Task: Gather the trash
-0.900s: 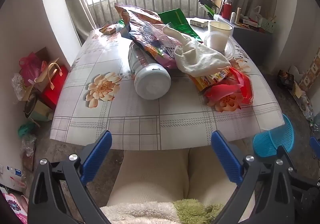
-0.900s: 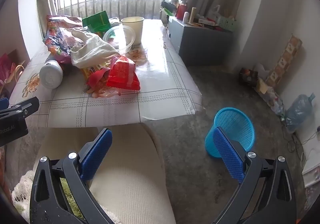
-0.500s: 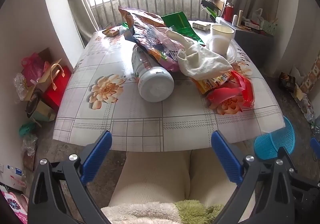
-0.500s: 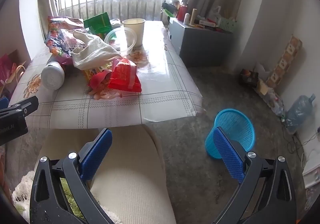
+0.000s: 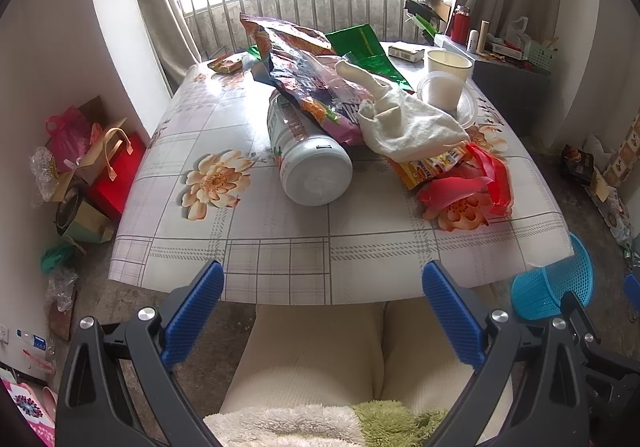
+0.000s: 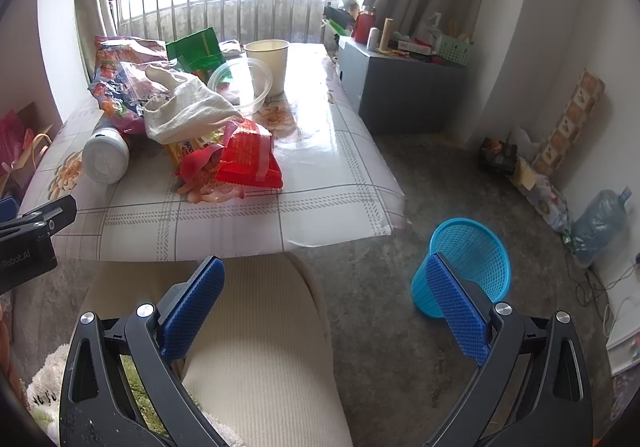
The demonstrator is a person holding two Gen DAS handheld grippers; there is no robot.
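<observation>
A heap of trash lies on the table (image 5: pixel 280 263): a white jar on its side (image 5: pixel 312 167) (image 6: pixel 106 159), a colourful snack bag (image 5: pixel 308 75), a white cloth (image 5: pixel 404 119) (image 6: pixel 188 111), a red wrapper (image 5: pixel 480 175) (image 6: pixel 248 159), a yellow packet (image 5: pixel 428 165), green bags (image 5: pixel 360 43), a clear bowl (image 6: pixel 240 83) and a paper cup (image 6: pixel 268 59). A blue mesh bin (image 6: pixel 464 267) (image 5: pixel 552 283) stands on the floor right of the table. My left gripper (image 5: pixel 322 305) is open, empty, short of the table's near edge. My right gripper (image 6: pixel 324 299) is open, empty, over my lap.
Bags and boxes (image 5: pixel 88 167) crowd the floor left of the table. A grey cabinet (image 6: pixel 404 83) with clutter stands at the right by the curtain. A water jug (image 6: pixel 600 223) and packets lie along the right wall. My knees (image 5: pixel 360 359) sit below both grippers.
Both views have drawn slightly closer to the table, with the trash heap a little lower and larger in frame. Both grippers remain open; nothing on the table moved.
</observation>
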